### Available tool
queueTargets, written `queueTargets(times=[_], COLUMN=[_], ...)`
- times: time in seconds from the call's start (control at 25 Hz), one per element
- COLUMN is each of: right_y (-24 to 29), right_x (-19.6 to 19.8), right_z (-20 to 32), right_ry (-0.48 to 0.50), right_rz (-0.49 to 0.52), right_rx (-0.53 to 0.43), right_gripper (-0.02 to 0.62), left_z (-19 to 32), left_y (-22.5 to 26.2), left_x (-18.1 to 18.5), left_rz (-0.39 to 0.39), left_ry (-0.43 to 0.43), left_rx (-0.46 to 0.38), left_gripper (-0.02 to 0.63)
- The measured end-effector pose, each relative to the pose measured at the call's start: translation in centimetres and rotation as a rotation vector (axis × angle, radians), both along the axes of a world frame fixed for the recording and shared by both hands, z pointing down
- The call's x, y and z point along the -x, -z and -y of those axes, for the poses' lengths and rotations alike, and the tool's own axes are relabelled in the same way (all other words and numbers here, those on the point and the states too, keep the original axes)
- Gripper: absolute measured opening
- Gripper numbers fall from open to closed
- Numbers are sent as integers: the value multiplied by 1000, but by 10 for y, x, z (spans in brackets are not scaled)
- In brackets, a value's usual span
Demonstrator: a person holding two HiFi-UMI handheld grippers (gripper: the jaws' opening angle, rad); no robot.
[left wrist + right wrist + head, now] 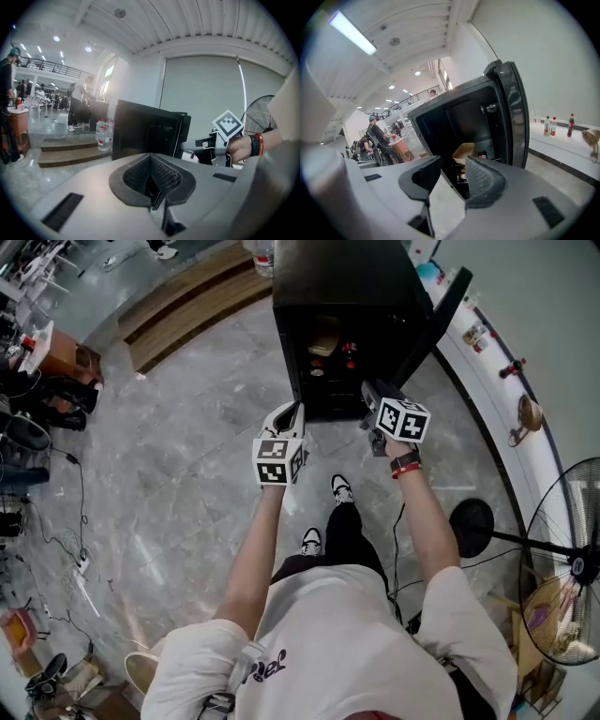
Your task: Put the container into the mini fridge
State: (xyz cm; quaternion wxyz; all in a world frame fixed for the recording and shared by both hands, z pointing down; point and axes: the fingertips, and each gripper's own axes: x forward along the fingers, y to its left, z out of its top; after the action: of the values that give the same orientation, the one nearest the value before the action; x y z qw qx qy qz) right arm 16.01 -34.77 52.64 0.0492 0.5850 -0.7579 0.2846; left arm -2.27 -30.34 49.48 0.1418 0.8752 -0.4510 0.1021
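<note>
The black mini fridge (347, 296) stands on the floor ahead with its door (450, 301) swung open to the right. A tan container (323, 345) lies on an inner shelf, beside red-topped items (349, 354). In the right gripper view the container (464, 152) shows inside the fridge (454, 122), past the door (513, 117). My right gripper (450, 176) is open and empty, just outside the fridge opening (368, 392). The left gripper (151, 157) is shut on nothing and hangs in front of the fridge's left side (292, 411).
A standing fan (562, 559) is at the right. A white ledge (487, 362) with small bottles runs along the right wall. A wooden step (187, 306) lies left of the fridge, with water bottles (103, 133) on it. People (79, 105) stand far off.
</note>
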Motion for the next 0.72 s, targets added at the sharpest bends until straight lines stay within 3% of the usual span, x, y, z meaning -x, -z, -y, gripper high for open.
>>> queueTargets(times=[0.44, 0.72], right_y=[48, 69], right_x=[-13, -11], right_z=[-76, -129], right_ry=[-53, -88], right_rz=[-98, -109], right_rx=[-72, -117], right_gripper=[158, 132], left_z=[-44, -86], left_y=[37, 46], left_x=[2, 8], left_rz=[28, -3], left_ry=[9, 28], left_rx=[-53, -72], left_gripper=[18, 18])
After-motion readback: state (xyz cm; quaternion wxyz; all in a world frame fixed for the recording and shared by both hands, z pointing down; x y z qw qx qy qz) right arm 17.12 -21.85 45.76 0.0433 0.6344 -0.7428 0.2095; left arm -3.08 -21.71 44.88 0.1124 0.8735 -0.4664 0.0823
